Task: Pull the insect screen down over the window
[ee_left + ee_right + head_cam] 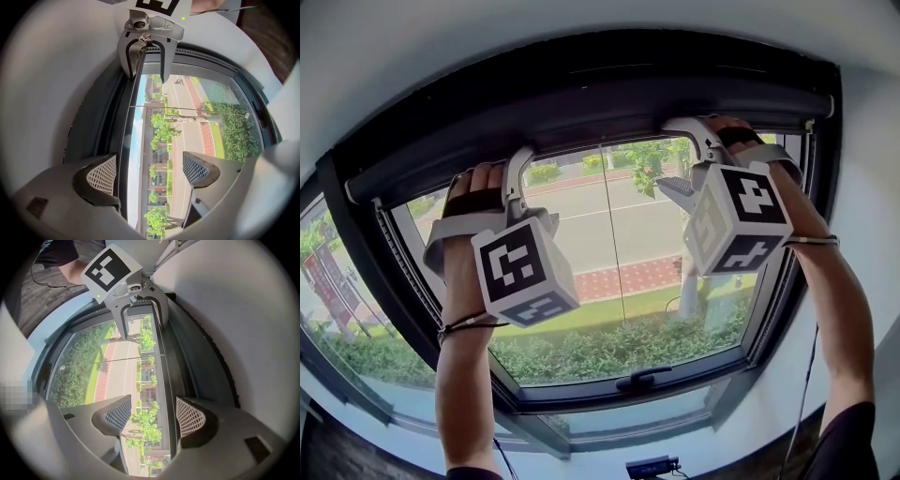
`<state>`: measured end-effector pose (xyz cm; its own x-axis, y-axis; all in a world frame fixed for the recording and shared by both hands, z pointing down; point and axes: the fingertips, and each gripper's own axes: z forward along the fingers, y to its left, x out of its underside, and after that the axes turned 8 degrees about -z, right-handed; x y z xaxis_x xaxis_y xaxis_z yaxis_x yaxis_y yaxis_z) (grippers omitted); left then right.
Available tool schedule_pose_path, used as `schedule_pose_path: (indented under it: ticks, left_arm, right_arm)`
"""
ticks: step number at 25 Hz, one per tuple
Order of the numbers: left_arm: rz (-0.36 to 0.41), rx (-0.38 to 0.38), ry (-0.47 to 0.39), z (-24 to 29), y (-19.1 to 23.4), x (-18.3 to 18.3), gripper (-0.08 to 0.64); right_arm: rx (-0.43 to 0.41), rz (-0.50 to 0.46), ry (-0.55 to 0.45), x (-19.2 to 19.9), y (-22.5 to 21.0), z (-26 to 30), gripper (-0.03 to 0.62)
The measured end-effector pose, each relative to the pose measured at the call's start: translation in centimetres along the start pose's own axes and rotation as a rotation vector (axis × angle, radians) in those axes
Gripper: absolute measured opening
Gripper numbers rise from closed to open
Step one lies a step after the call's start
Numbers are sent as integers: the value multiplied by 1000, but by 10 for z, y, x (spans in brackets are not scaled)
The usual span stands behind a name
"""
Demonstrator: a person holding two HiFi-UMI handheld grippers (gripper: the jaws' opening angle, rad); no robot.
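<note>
The insect screen is rolled up in its dark cassette (581,98) along the top of the window. Its dark bottom rail (609,139) sits just under the cassette. My left gripper (523,167) is raised to the rail left of centre. My right gripper (684,157) is at the rail right of centre. In the left gripper view my jaws (149,172) stand open with the rail (123,154) running between them, near the left pad (101,176). In the right gripper view the jaws (153,416) are open around the rail (171,394). A thin pull cord (606,234) hangs down the middle of the glass.
The window frame (370,272) is dark. A black window handle (642,380) sits on the lower sash. White wall surrounds the frame on both sides. Beyond the glass lie a street, hedges and trees. A small dark device (649,466) sits below the sill.
</note>
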<state>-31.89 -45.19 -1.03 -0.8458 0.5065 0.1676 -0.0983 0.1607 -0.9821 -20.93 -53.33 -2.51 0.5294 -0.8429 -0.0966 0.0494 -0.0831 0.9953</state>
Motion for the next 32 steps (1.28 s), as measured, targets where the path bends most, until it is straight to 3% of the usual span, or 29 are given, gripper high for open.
schedule_pose_path:
  ticks: [9,15,21,32]
  left_arm:
    - [43,87,21,-7,-37,8,466]
    - [70,99,39,-8,-59,14,465]
    - [70,137,36,-12,-76,16,465]
    - [51,273,21,-26,-114,18,427]
  right_arm:
    - [-104,-3,-13,-3,36,-3,282]
    - [-127,-1,-10,-5,58,-2,282]
    - [-148,21,-22,-6,74,-4,282]
    - [-253,43,-47,-8,110,-11,282]
